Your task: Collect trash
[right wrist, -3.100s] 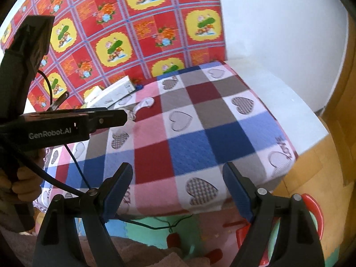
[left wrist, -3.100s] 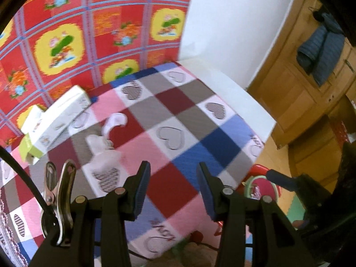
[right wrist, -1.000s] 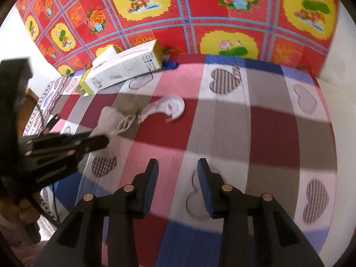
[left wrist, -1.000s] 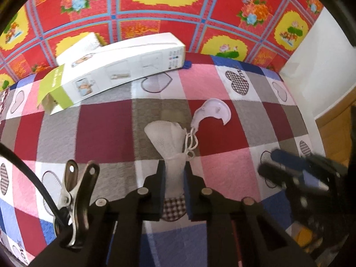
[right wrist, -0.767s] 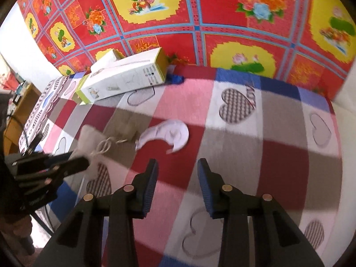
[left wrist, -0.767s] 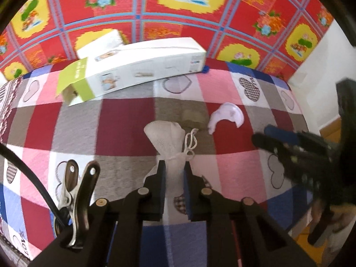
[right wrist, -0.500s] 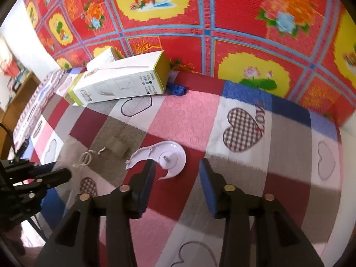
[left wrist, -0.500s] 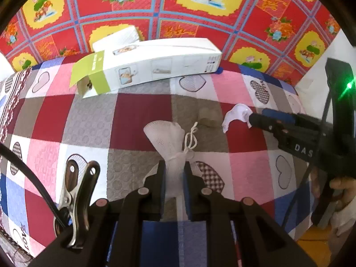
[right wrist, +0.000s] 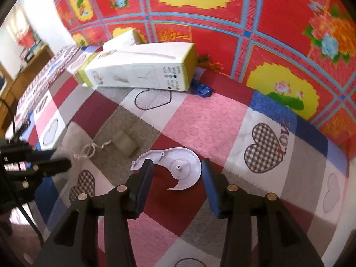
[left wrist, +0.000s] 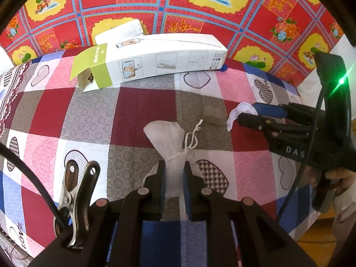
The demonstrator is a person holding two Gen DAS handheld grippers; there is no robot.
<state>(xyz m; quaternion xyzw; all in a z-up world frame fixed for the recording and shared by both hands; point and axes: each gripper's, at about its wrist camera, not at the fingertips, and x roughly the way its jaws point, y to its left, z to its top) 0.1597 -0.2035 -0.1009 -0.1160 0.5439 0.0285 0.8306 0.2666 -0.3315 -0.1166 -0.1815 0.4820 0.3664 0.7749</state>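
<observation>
My left gripper is shut on the tied neck of a white mesh bag, which rests on the checked heart-pattern cloth. Its string loops lie to the right. In the right wrist view, a white curved plastic piece lies flat on the cloth. My right gripper stands open over it, one finger at each side and neither pad pressing. The left wrist view shows the right gripper reaching in from the right, partly covering that plastic piece. At the left edge of the right wrist view is the left gripper.
A long white and green box lies at the back against the red flowered wall covering. A small greyish lump sits between the bag and the plastic piece. A blue clip-like bit lies by the box end. A hand holds the right gripper.
The right gripper has come in over the white plastic piece and rolled, its jaws a little wider and now straddling it. The left gripper keeps its hold on the bag.
</observation>
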